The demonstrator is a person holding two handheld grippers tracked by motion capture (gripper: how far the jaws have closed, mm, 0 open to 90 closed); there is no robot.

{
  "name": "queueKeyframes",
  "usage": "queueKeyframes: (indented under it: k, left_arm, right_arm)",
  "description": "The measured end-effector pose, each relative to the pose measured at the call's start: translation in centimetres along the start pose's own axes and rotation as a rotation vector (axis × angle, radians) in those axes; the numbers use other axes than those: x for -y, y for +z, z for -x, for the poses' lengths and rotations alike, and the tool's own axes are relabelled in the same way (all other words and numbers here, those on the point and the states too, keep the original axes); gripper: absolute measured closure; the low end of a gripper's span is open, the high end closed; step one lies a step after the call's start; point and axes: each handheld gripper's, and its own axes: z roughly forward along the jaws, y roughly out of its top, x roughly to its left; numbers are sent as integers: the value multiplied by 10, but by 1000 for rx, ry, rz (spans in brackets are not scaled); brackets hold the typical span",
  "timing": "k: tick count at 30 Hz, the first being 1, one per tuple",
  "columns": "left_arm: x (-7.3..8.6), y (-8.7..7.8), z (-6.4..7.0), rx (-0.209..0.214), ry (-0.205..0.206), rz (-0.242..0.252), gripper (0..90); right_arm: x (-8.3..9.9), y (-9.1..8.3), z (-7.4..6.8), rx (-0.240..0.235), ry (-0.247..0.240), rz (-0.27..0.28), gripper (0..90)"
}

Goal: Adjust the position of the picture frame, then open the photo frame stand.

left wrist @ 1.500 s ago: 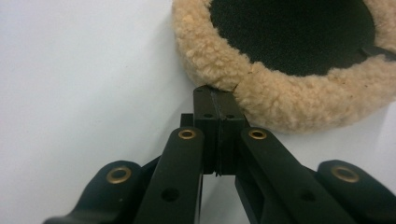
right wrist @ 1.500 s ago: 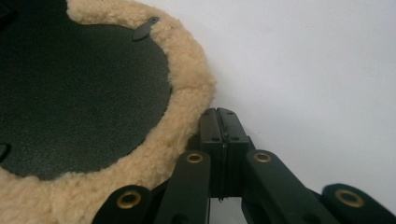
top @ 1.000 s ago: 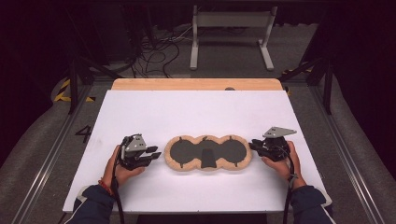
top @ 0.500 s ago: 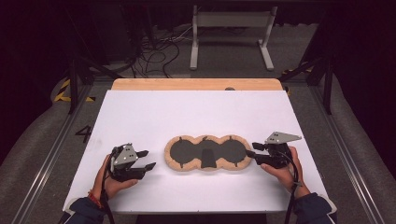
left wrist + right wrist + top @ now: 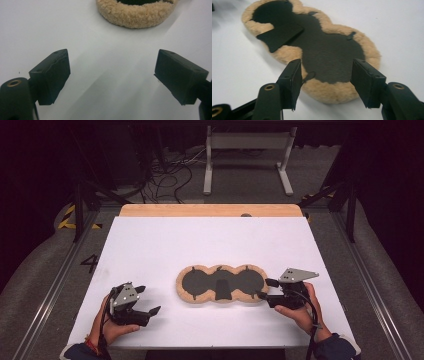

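I hold both grippers wide: right gripper [image 5: 262, 289] at the fleece pad's [image 5: 220, 284] right end, left gripper [image 5: 147, 301] lower left, apart.

Place: a lab or test room, not a home.
Table: a white table [image 5: 210, 245] with a wooden edge, set up alone in the middle.
Floor: grey, with metal rails [image 5: 55, 290] beside the table and yellow-black tape [image 5: 67, 217].
Back: dark, with loose cables [image 5: 170, 175] and a metal stand [image 5: 245, 150].
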Motion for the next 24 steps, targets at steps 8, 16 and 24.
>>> queueKeyframes:
  k: [8, 16, 24]
  left_arm:
    - [7, -3, -2, 3, -34, 14, 104]
    - [8, 0, -3, 5, -16, -4, 103]
    - [8, 0, -1, 15, -17, 5, 121]
  right_arm:
    - [-4, 7, -16, -68, -18, -13, 469]
    - [-6, 16, -31, -135, -58, -37, 543]
    - [-5, 32, -40, -199, -36, -75, 562]
